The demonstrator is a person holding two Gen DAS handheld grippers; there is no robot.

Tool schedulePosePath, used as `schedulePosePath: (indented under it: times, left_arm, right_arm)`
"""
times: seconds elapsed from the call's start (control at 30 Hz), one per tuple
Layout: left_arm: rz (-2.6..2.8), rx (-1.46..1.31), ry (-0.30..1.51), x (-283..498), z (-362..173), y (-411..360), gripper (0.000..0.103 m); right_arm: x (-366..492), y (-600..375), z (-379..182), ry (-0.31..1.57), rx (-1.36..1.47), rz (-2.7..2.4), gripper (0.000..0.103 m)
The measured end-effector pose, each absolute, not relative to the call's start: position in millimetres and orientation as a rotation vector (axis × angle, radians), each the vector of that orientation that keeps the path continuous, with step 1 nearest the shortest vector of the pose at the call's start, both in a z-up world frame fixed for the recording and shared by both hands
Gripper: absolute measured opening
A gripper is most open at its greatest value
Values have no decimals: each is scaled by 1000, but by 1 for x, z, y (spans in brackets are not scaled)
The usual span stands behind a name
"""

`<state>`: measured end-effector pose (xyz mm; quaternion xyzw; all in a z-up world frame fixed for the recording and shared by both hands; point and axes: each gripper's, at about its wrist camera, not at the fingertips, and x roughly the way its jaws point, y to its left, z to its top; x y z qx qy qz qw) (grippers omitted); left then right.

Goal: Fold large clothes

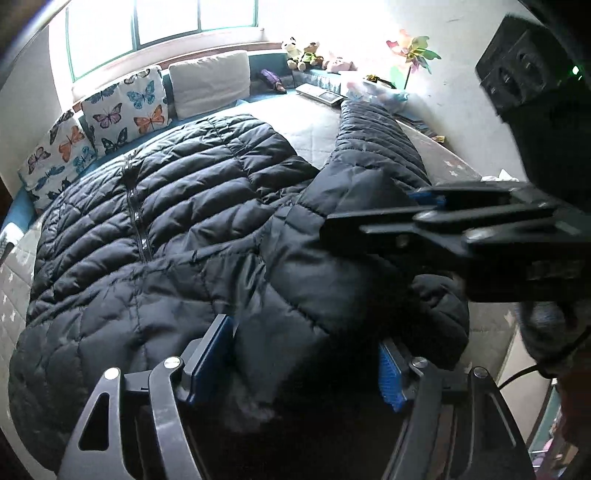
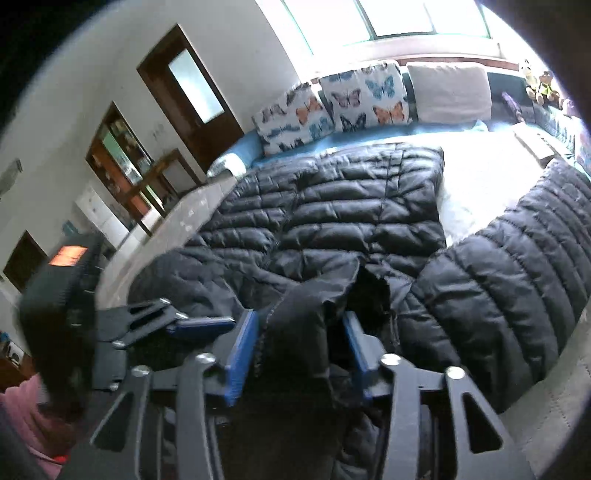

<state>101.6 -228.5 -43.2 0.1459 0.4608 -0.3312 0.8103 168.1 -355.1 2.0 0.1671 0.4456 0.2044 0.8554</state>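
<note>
**Black puffer jacket spread on the bed, both grippers at its collar end**

Left wrist view: The black quilted jacket (image 1: pixel 177 221) lies flat across the pale bed (image 1: pixel 314 125), its zip line running away from the camera toward the butterfly cushions (image 1: pixel 122 107) under the window (image 1: pixel 159 22). One sleeve (image 1: pixel 376 144) stretches off from the jacket's body toward the pinwheel (image 1: pixel 417 55) and the soft toys (image 1: pixel 306 53) on the ledge. The left gripper (image 1: pixel 306 354) stands just over the near, smoother part of the jacket with its jaws spread wide; the blue pads (image 1: pixel 214 354) are clear of the cloth on both sides, and nothing is pinched. The right gripper (image 1: pixel 373 218) reaches in from the side nearest the sleeve, over the jacket's shoulder; from this angle it shows side-on, and I cannot tell here how its jaws stand.

Right wrist view: The jacket (image 2: pixel 351 206) fills the bed (image 2: pixel 476 177), hem toward the butterfly cushions (image 2: pixel 365 96) and the plain cushion (image 2: pixel 450 92), with the sleeve (image 2: pixel 517 258) curving away from the body on the far side from the door (image 2: pixel 192 88). The right gripper (image 2: pixel 299 350) has a raised flap of the jacket's dark fabric standing between its blue pads (image 2: pixel 243 354). The jaws are partly drawn in around that flap, yet a gap shows beside each pad, so the cloth looks loosely bracketed rather than firmly pinched. The left gripper (image 2: pixel 192 325) shows beside it, on the door side, low over the jacket's edge. A pink sleeve (image 2: pixel 26 417) of the person shows at the corner of the view.
</note>
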Motion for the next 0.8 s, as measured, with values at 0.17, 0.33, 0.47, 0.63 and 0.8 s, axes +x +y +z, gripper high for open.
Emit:
schedulePosePath:
  times: [0.17,0.33,0.47,0.63,0.8]
  left_arm:
    - [-711,249,972,96,-23,-190,75]
    - [-656,70,846,101,22,-101,75]
    - [-575,-97,790,124,41,-20,75]
    - [-356,-142,820,161,36,54,73]
    - [-339,-131,886,182,2,70,64]
  right_arm:
    - [155,-360,-8,983,335,340,24]
    - [149,-372,-33,1054,328,285,22]
    - [147,-375,-40,1059,340,279,22]
    - [144,-371,-31,1064,280,237,22]
    - [142,-380,-12,1047,271,175,22]
